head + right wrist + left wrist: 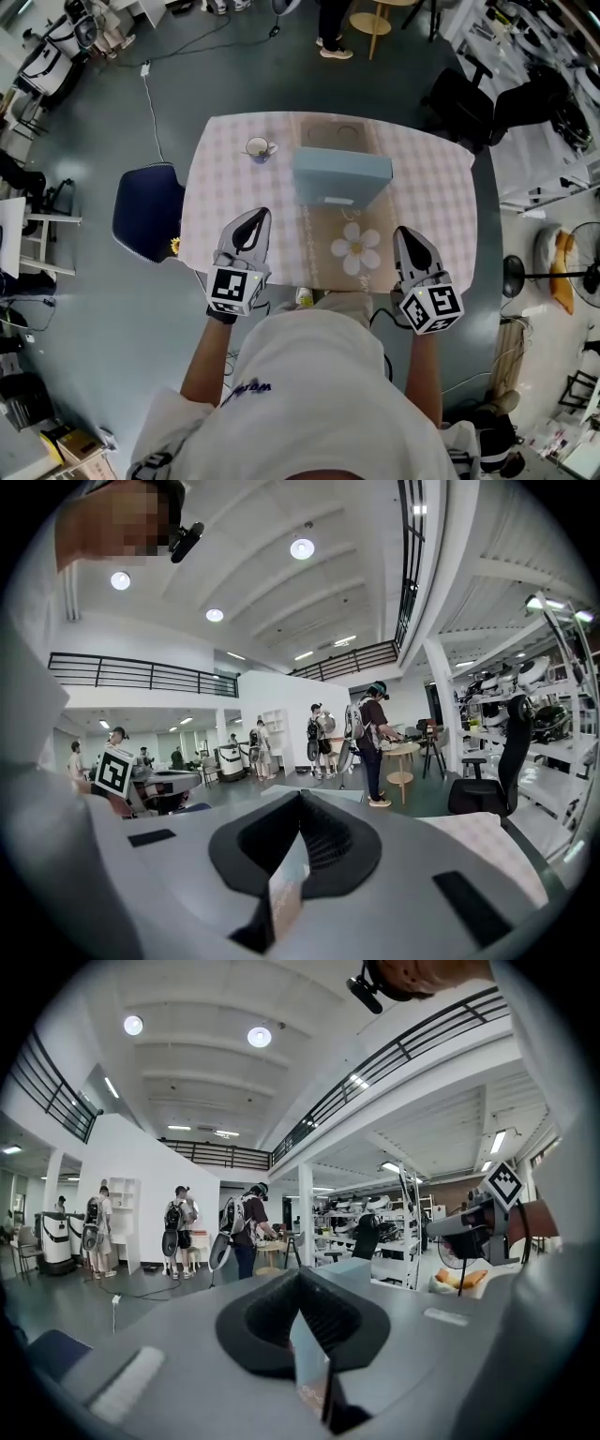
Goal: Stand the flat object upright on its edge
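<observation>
A light blue flat box sits at the middle of the table, with a small white label on the side facing me. Both grippers hang over the table's near edge, well short of the box and apart from it. My left gripper is shut with nothing between its jaws, and its tips point toward the box's left side. My right gripper is shut and empty too, at the near right. In the left gripper view the closed gripper points out across the room; the right gripper view shows that gripper doing the same.
The table has a pink checked cloth. A small cup stands at the back left and a daisy-shaped mat lies near the front. A dark blue chair is at the table's left. People stand far across the hall.
</observation>
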`<state>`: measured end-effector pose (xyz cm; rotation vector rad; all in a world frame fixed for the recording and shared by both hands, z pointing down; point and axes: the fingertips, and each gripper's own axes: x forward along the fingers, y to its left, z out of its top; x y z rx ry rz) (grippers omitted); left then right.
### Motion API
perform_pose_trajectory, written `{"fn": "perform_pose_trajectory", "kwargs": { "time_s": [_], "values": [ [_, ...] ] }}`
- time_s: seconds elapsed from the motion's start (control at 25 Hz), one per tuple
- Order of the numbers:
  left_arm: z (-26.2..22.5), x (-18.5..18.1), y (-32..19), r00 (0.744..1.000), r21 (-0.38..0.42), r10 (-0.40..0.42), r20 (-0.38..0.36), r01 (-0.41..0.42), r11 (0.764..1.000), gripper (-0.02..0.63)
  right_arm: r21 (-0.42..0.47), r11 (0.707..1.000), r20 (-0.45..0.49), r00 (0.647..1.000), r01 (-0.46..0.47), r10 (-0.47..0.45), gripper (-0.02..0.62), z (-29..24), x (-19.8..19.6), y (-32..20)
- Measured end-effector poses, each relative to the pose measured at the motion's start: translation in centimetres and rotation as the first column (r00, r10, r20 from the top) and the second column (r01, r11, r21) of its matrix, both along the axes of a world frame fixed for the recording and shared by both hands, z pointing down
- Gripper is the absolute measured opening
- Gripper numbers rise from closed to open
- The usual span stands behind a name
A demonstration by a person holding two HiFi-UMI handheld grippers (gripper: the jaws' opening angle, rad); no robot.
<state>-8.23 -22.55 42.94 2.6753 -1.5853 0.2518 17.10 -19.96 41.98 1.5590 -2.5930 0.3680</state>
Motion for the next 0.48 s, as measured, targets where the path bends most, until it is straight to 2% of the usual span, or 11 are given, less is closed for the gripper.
{"fn": "perform_pose_trajectory", "kwargs": {
  "time_s": [0.48],
  "values": [
    [0.74,0.0,-0.05,1.0,-0.014,0.006,-0.018,-0.006,1.0,0.002,-0.024,1.0,-0.024,1.0,0.009,-0.009,0.003,0.87,-0.22,0.18]
  ]
}}
